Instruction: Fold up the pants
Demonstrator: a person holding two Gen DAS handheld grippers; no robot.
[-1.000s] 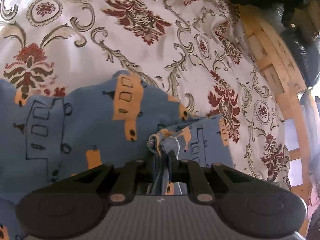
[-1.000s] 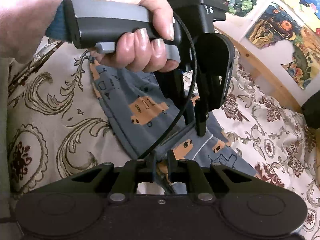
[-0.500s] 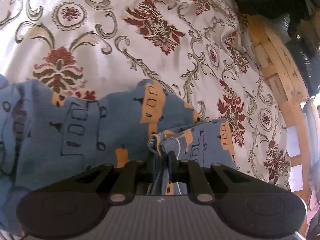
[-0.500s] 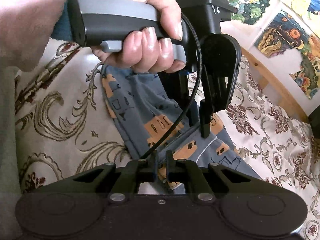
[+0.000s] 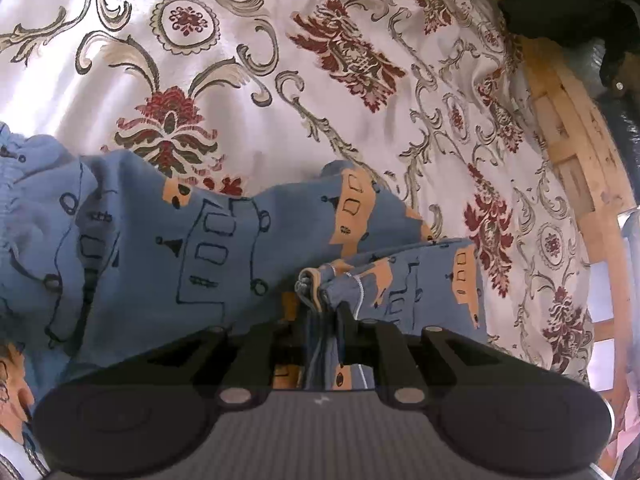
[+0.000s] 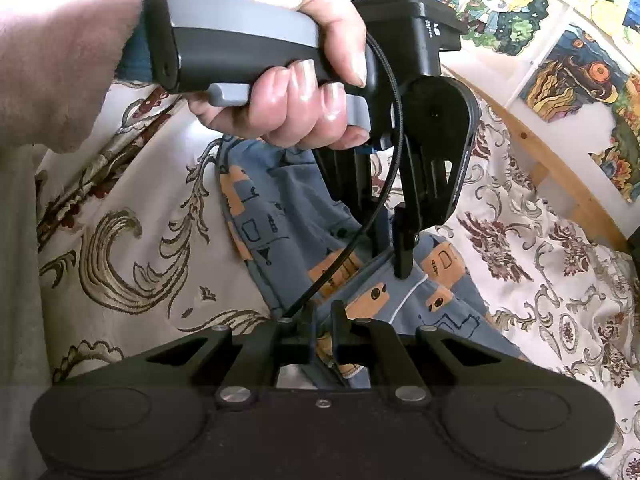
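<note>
Pants (image 5: pixel 224 248) of soft blue bus-print cotton (hem bunched), pinched by left gripper (image 5: pixel 324 312) and right gripper (image 6: pixel 322 320), on brocade bedspread (image 5: pixel 280 80).

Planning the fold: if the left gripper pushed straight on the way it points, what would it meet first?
Probably the pants lying just ahead, whose hem the left gripper already pinches; the bedspread lies beyond. Depth is unclear.

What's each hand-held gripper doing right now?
Left hand-held gripper: closed on the pants hem.
Right hand-held gripper: closed on the pants.
</note>
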